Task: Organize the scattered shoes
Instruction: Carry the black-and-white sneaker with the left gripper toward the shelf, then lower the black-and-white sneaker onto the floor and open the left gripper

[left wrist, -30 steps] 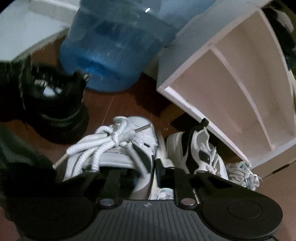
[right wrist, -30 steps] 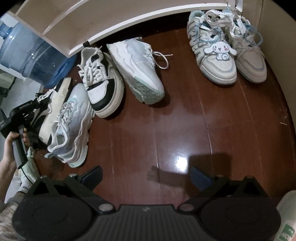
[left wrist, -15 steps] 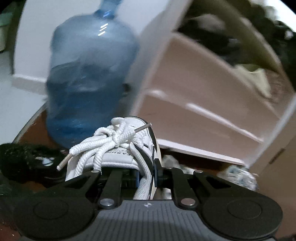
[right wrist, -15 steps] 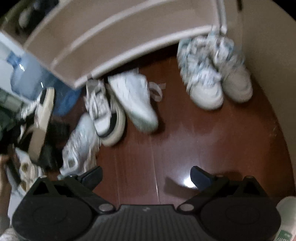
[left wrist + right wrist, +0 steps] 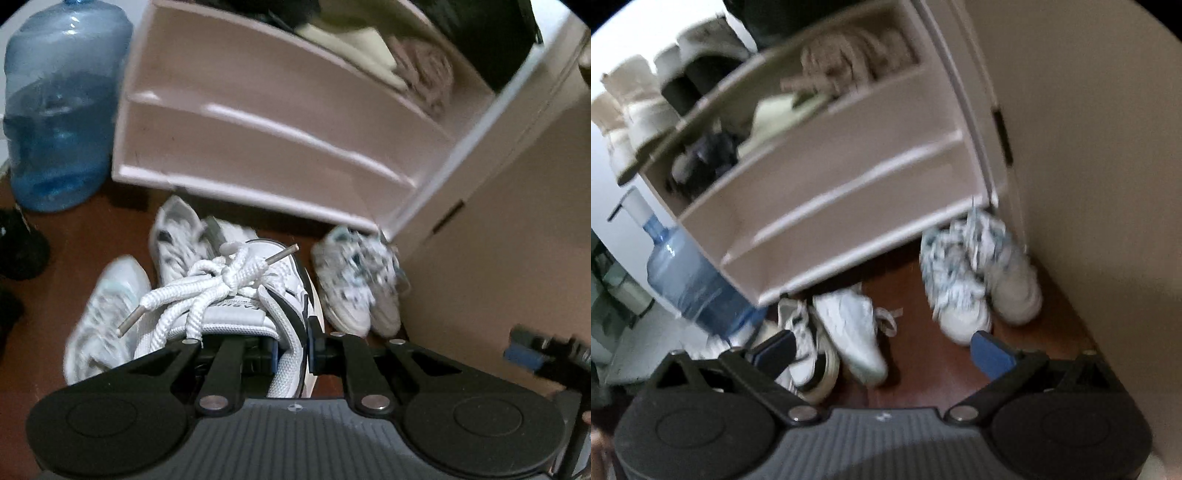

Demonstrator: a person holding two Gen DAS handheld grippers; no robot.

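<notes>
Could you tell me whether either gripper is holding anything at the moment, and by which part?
The left gripper is shut on the white rope-laced sneaker, pinching its side collar wall beside the tongue. The right gripper is open, holding nothing.

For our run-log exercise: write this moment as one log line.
left gripper: shut on white sneaker, lifted | right gripper: open, empty | shoe rack: lower shelves bare

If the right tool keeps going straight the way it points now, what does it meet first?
Probably the pale grey sneaker on the floor, lying just ahead between the open fingers of the right tool. Beyond it stands the white shoe rack. The blur makes depth uncertain.
</notes>
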